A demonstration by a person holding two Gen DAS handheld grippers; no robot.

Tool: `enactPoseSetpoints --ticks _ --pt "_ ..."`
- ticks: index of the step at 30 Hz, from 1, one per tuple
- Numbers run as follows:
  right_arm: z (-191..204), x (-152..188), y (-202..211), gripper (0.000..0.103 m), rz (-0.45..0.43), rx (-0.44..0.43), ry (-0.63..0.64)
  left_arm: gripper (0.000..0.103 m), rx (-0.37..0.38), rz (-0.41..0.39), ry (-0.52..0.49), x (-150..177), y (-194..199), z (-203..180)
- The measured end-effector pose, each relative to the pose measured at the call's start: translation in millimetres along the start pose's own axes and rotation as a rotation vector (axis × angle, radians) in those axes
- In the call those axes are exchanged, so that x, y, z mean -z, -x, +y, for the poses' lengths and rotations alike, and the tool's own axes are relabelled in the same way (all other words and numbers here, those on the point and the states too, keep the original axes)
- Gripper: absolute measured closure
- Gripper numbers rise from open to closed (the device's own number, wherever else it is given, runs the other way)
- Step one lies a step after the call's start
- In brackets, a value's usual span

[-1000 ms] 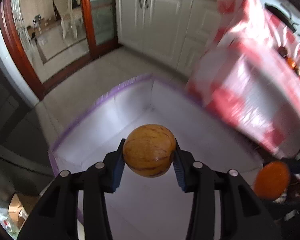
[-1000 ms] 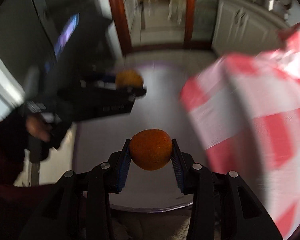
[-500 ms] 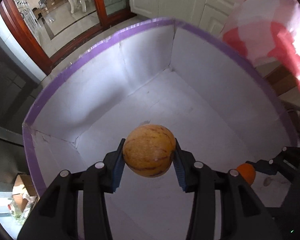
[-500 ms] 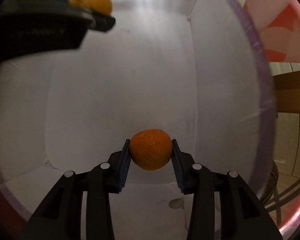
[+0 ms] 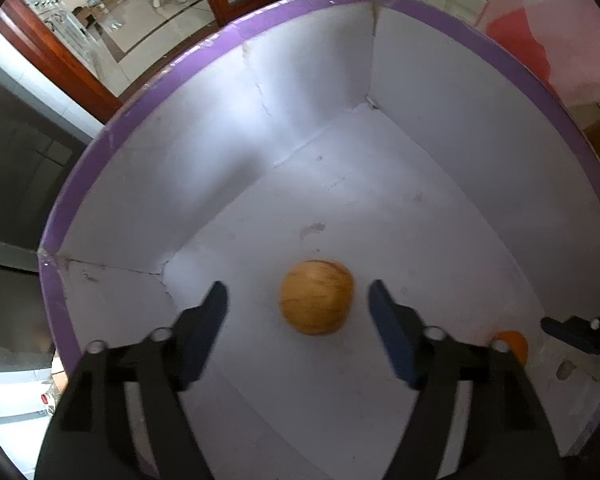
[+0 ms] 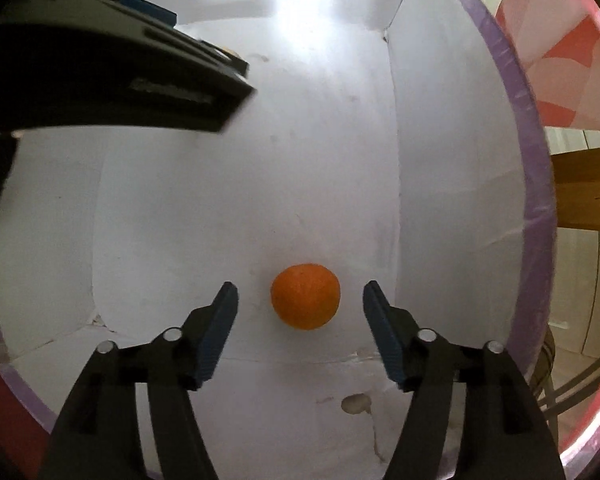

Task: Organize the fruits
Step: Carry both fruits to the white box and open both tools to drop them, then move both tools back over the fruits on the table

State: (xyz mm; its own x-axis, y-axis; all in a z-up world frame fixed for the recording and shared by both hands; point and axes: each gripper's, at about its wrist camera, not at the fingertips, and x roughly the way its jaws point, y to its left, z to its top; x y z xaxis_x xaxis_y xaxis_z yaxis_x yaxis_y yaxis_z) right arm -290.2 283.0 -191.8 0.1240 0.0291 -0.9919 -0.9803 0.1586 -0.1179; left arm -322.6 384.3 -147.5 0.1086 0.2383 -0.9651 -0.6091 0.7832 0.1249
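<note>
Down in the left wrist view, the left gripper (image 5: 298, 306) has its two blue-padded fingers (image 5: 210, 320) spread wide apart, holding nothing. Between them, near the lower centre of the frame, a yellow-brown streaked round fruit (image 5: 317, 297) shows against the white floor of a purple-rimmed white box (image 5: 172, 80); it looks slightly blurred, and whether it rests on the floor cannot be told. At the lower right edge, part of an orange (image 5: 514, 344) peeks out behind the black finger, with the tip of the right gripper just beside it. A red-and-white checked cloth (image 5: 540, 20) fills the upper right corner beyond the box rim.

Next, in the right wrist view, the right gripper (image 6: 300, 300) is likewise spread wide, gripping nothing. The orange (image 6: 305, 296) sits between its fingertips at lower centre, touching neither pad, over the white box floor. The left gripper's black body (image 6: 100, 72) crosses the upper left of the frame.
</note>
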Motion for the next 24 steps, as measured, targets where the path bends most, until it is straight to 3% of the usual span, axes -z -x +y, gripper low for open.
enactPoseSetpoints --ticks 2,4,6,9,10,11,14,16,18,21,24 --pt "0 3 14 0.037 -0.038 -0.003 -0.008 0.025 0.029 -0.039 0.032 -2 7 5" --pt "6 17 37 0.035 -0.1 -0.044 -0.017 0.025 0.07 -0.155 0.11 -4 32 18" --pt "5 26 68 0.032 -0.192 -0.09 -0.025 0.025 0.086 -0.334 0.189 -4 73 33" --pt "-5 52 121 0.029 -0.346 -0.156 -0.03 0.008 0.069 -0.609 0.258 0 142 40" --pt "-11 59 140 0.026 -0.412 -0.166 -0.03 0.001 0.062 -0.664 0.257 -1 157 37" --pt "-17 60 157 0.023 -0.466 -0.165 -0.031 0.001 0.051 -0.747 0.238 -2 180 33" --pt "-38 92 213 0.016 -0.66 -0.121 -0.049 0.001 0.058 -0.892 0.128 -3 233 -5" --pt "-54 121 241 0.016 -0.769 -0.06 -0.096 0.001 0.093 -0.926 0.066 -4 252 -36" --pt "-73 175 265 0.016 -0.87 0.008 -0.193 0.001 0.167 -0.929 0.004 -7 272 -71" --pt "-115 233 288 0.016 -0.972 0.102 -0.359 0.001 0.266 -0.895 -0.067 -13 286 -121" --pt "-158 283 285 0.016 -1.008 0.176 -0.543 0.001 0.357 -0.834 -0.143 -25 290 -182"
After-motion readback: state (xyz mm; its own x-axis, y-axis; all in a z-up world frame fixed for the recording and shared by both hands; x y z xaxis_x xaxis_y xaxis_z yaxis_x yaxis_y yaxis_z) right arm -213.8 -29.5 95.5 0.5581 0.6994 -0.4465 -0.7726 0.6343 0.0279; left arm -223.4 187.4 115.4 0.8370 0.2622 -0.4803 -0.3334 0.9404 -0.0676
